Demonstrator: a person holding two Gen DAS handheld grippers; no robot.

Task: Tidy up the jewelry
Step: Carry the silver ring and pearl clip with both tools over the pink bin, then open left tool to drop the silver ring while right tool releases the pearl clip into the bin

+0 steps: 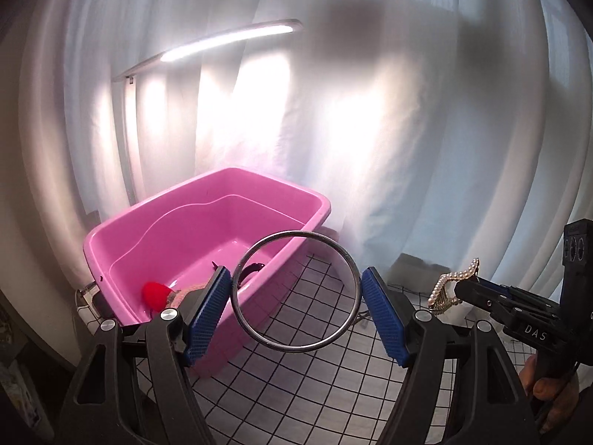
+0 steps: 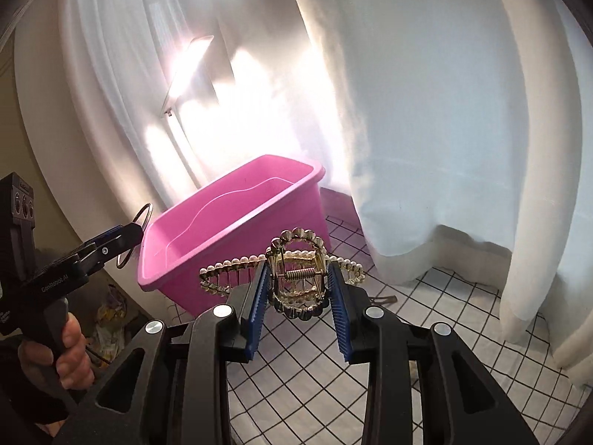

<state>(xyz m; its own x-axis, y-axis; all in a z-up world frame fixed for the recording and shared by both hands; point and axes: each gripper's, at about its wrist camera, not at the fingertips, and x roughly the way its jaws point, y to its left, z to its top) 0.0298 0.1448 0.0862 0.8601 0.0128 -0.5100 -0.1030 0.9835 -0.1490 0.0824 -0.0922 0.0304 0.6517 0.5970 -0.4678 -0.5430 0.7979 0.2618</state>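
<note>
Left wrist view. Blue ribbed pads [image 1: 207,315] of left gripper [image 1: 296,315] closest to lens, clamped on metal bangle [image 1: 296,291] from both sides, ring held upright and facing camera, above checkered tablecloth [image 1: 315,382]. Pink plastic tub [image 1: 178,237] just behind and left, standing on same cloth. Inside tub: red item [image 1: 155,294] near front corner, beside it something beige, partly hidden by left pad; small dark clip [image 1: 252,269] on tub floor, seen through ring. Right gripper [image 1: 457,289] at right edge, pinching pearl hair claw [image 1: 450,289], person's hand [image 1: 548,385] on its handle. White curtain [image 1: 407,111] across background, lit LED bar lamp [image 1: 229,39] on a pole upper left.

Right wrist view. Blue pads [image 2: 257,296] of right gripper [image 2: 298,285] nearest, pressed against both sides of gold hair claw [image 2: 296,278] set with pearls, spring at centre, toothed arms sticking out left and right past pads. Claw held in air over checkered cloth [image 2: 296,371], just in front of pink tub [image 2: 222,222]. Tub interior mostly out of sight from this angle. Left gripper [image 2: 135,235] at left, bangle [image 2: 139,222] edge-on at its tip, near tub's left rim; contact with rim cannot tell. Hand [image 2: 70,348] around left handle. Curtain [image 2: 426,148] hanging down to cloth at right, lamp glare [image 2: 192,59] behind tub.
</note>
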